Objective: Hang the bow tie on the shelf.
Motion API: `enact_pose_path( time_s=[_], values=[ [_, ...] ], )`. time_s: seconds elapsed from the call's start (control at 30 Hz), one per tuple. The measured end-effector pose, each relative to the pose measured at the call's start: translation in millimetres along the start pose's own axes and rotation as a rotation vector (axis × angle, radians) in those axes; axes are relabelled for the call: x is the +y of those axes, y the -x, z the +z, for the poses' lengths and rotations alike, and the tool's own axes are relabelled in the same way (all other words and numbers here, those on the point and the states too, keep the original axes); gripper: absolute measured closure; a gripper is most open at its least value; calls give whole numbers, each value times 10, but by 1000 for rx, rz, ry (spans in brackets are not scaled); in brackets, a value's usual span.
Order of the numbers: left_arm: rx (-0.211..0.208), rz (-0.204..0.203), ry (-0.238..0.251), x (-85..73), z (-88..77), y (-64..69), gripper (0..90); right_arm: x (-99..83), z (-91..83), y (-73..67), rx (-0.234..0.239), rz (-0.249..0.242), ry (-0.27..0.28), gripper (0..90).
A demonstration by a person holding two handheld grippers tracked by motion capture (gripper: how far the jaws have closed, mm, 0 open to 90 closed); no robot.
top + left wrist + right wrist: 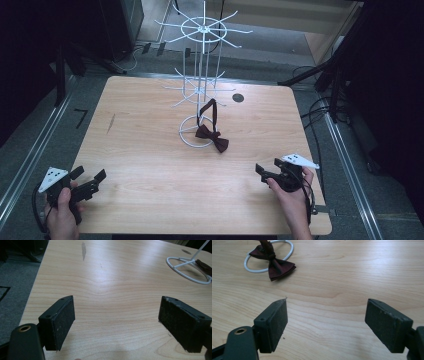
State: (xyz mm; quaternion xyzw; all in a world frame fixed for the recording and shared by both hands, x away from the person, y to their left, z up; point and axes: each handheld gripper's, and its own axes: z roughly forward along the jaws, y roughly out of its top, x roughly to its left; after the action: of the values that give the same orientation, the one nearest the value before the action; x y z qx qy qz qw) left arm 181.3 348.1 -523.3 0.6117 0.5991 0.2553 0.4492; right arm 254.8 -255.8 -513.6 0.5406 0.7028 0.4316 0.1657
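Observation:
A dark red bow tie (212,137) lies on the wooden table (150,165), its strap looped up over a low arm of the white wire rack (202,30). The bow rests across the rack's round base ring (187,140). My left gripper (90,176) is held at the table's near left corner, open and with nothing in it. My right gripper (269,168) is held at the near right, also open, pointing toward the bow tie (273,261). In the left gripper view the base ring (187,270) sits far right, well beyond the jaws.
A small dark round hole (238,98) marks the table behind the rack. A faint dark smear (111,122) lies on the left part of the table. Metal floor rails (30,150) and cables run along both sides.

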Motion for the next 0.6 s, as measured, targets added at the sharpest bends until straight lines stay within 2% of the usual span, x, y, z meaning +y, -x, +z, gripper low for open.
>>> enact_pose_path(
  time_s=[0.27, 0.4, 0.6],
  values=[
    [1, -1, 0, -2, -2, 0, 146, -69, -139, 128, -22, 36, 19, 188],
    [0, 1, -3, 0, -1, -1, 146, -103, -251, 253, -52, 49, 41, 188],
    [2, 0, 1, -2, -2, 1, 146, -163, -351, 361, -74, 68, 55, 188]
  ],
)
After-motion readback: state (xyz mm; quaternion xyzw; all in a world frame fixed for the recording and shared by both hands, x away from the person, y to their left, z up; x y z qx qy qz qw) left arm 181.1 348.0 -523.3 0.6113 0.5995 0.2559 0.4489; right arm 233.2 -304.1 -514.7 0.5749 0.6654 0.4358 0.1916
